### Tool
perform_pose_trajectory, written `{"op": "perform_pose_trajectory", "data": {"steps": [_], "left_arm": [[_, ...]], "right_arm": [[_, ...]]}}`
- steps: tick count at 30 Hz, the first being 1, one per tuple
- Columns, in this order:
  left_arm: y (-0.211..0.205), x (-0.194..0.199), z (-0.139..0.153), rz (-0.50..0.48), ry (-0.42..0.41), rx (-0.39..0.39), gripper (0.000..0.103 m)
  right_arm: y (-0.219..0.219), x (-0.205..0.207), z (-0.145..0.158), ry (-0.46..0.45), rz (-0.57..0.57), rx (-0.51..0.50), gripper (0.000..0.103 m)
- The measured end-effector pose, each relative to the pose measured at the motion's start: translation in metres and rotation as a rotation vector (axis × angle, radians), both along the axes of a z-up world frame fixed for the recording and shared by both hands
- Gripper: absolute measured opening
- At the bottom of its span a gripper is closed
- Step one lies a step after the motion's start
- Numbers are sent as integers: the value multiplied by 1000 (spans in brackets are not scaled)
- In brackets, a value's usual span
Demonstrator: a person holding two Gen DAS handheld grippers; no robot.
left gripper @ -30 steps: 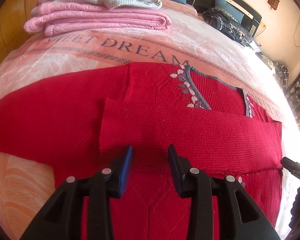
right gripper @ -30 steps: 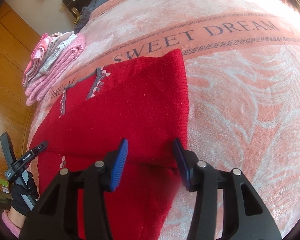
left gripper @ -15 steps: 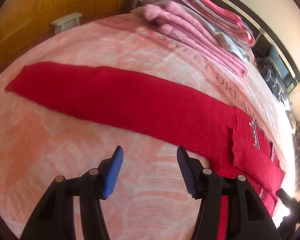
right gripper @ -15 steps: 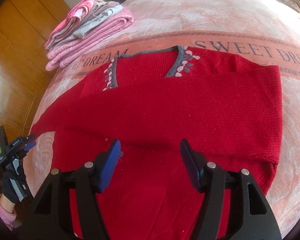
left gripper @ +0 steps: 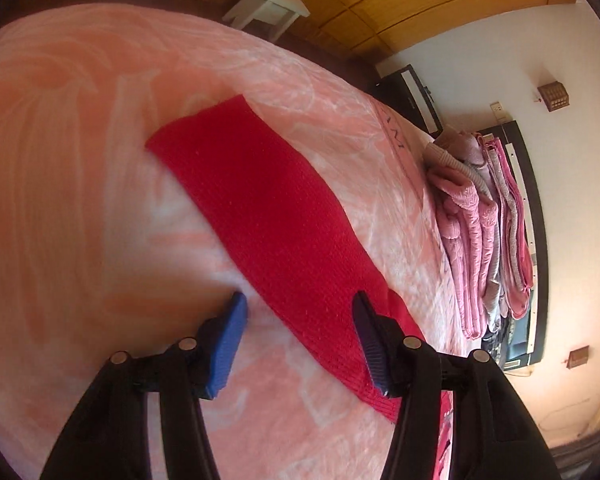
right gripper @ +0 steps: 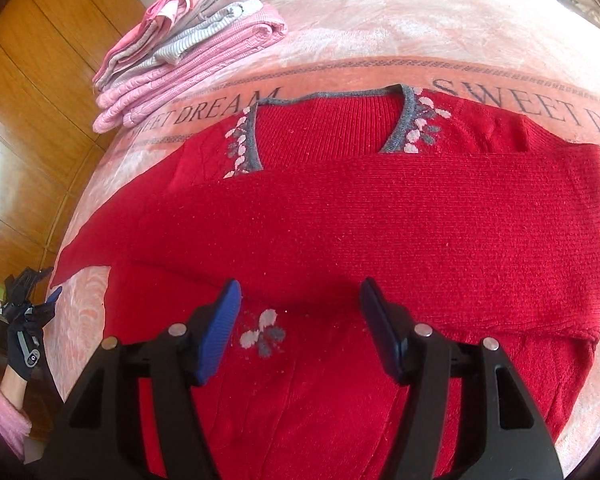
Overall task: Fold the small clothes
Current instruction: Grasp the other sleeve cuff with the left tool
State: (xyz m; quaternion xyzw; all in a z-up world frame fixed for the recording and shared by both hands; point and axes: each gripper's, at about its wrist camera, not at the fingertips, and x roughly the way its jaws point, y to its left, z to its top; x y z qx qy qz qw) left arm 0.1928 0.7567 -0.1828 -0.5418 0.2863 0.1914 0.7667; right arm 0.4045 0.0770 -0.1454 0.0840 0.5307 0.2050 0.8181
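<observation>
Pink bedspread point(right gripper: 380, 40); red sweater point(right gripper: 380, 232), apparently half-folded.

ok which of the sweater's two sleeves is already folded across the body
The right sleeve: it lies flat across the sweater's chest. The left sleeve is stretched straight out on the blanket.

Thing: a red knitted sweater point(right gripper: 380, 232) with a grey V-neck edge and small white and grey leaf shapes.
Where: it lies flat on the bed, front up.
Right sleeve: folded flat across the chest.
Left sleeve point(left gripper: 268, 216): stretched straight out to the side, lying flat.
Bottom part: has a small white and grey flower.
</observation>
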Motion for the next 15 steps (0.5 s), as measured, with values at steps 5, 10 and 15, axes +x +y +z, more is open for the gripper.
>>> {"op": "perform_pose_trajectory", "data": {"steps": [5, 10, 15], "left_arm": [[13, 16, 1, -26, -27, 54, 54], [16, 23, 6, -38, -24, 140, 39], [17, 17, 3, -35, -22, 187, 9]], "right_arm": [[4, 2, -4, -6, -3, -4, 64], [6, 2, -6, -10, -2, -8, 65], [4, 0, -7, -14, 7, -12, 64]]}}
